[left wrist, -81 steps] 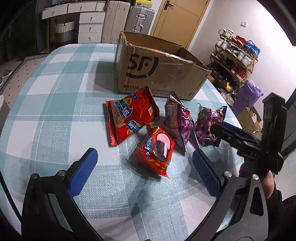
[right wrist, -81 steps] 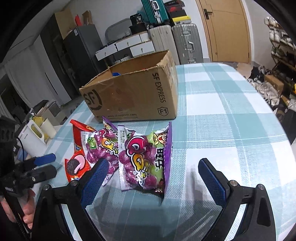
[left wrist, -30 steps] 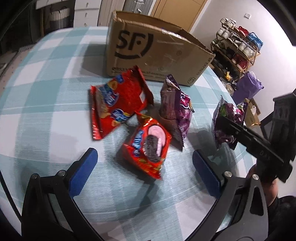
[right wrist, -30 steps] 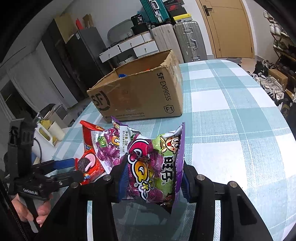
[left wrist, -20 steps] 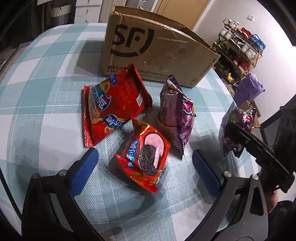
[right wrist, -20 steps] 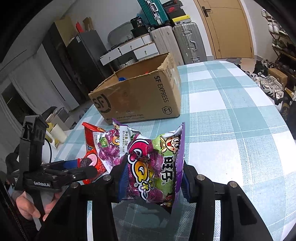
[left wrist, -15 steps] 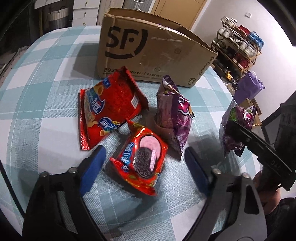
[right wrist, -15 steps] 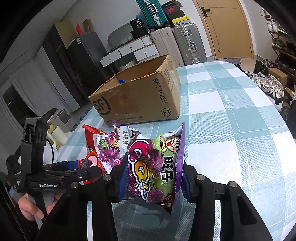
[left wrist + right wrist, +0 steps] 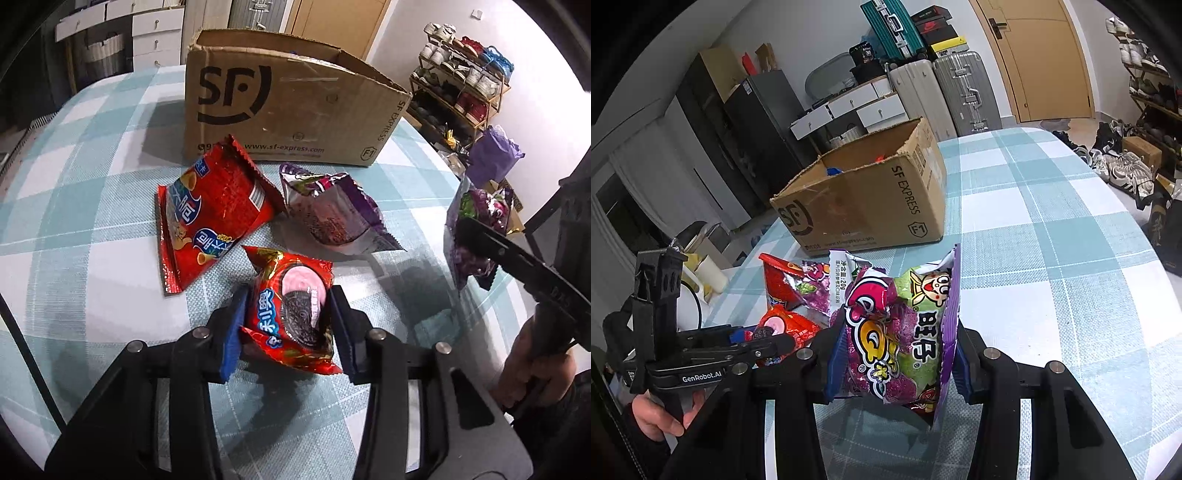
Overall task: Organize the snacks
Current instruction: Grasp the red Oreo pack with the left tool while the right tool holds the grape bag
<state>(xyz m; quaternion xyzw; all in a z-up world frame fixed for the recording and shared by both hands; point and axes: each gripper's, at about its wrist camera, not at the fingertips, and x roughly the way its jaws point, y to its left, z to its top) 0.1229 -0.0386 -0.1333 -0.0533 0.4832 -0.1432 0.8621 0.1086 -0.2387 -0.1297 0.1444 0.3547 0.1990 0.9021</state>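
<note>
My left gripper (image 9: 286, 328) is shut on a red Oreo pack (image 9: 291, 314) that lies on the checked tablecloth. My right gripper (image 9: 895, 350) is shut on a purple gummy bag (image 9: 901, 332) and holds it up above the table; that bag also shows in the left wrist view (image 9: 476, 221). A red chips bag (image 9: 207, 218) and a second purple bag (image 9: 332, 214) lie in front of the open SF cardboard box (image 9: 280, 107). The box also shows in the right wrist view (image 9: 864, 206), with something blue and red inside.
The table (image 9: 1052, 229) has a teal and white checked cloth and a rounded edge. Suitcases (image 9: 945, 92), drawers and a dark cabinet stand behind it. A shoe rack (image 9: 465, 88) and a purple bag (image 9: 493, 155) stand beyond the right edge.
My left gripper moved forward and closed from wide open onto the Oreo pack. My right gripper closed on the purple gummy bag earlier and keeps holding it raised.
</note>
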